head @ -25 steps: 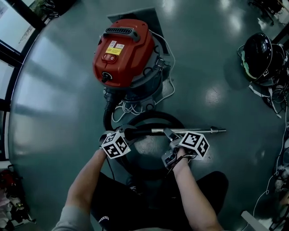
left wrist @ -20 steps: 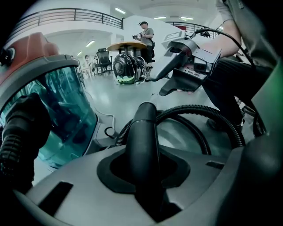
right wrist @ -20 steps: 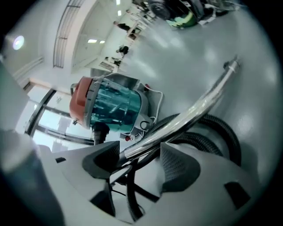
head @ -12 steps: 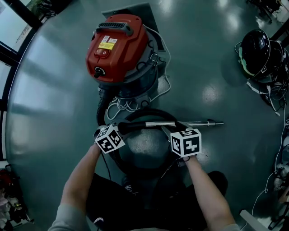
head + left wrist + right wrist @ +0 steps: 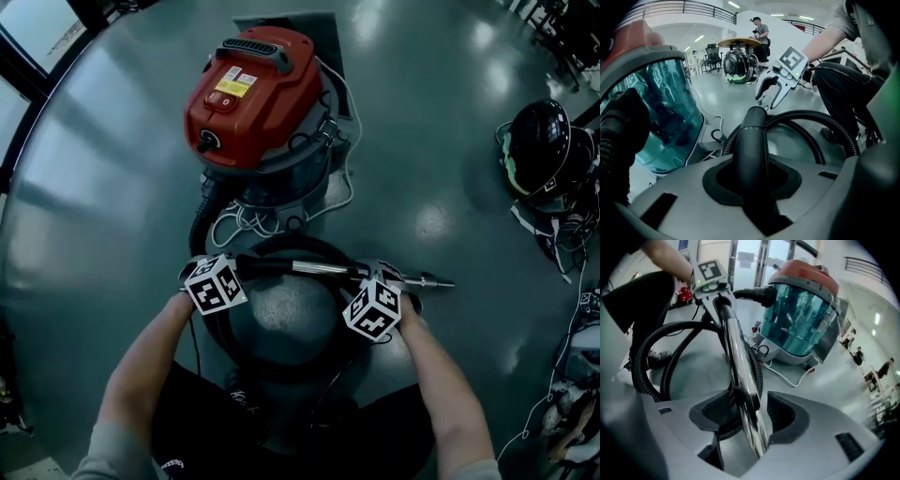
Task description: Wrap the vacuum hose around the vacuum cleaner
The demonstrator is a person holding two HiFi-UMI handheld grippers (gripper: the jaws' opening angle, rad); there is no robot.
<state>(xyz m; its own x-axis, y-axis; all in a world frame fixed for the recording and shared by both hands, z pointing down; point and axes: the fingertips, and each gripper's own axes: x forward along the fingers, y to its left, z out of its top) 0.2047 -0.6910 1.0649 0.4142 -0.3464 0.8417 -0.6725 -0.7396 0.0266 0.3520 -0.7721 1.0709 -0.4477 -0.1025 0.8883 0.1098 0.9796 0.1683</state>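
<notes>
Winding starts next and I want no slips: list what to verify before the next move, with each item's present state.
1. The left gripper is shut on the hose handle: ok.
2. The right gripper grips the chrome tube: not ok. Its jaws have just been closing with the tube between them, and the pads are not yet pressing.
3. The hose is wrapped around the vacuum cleaner: not ok. It loops on the floor.
4. The white cord is clear of the hose: cannot tell. They lie close at the vacuum's base.
</notes>
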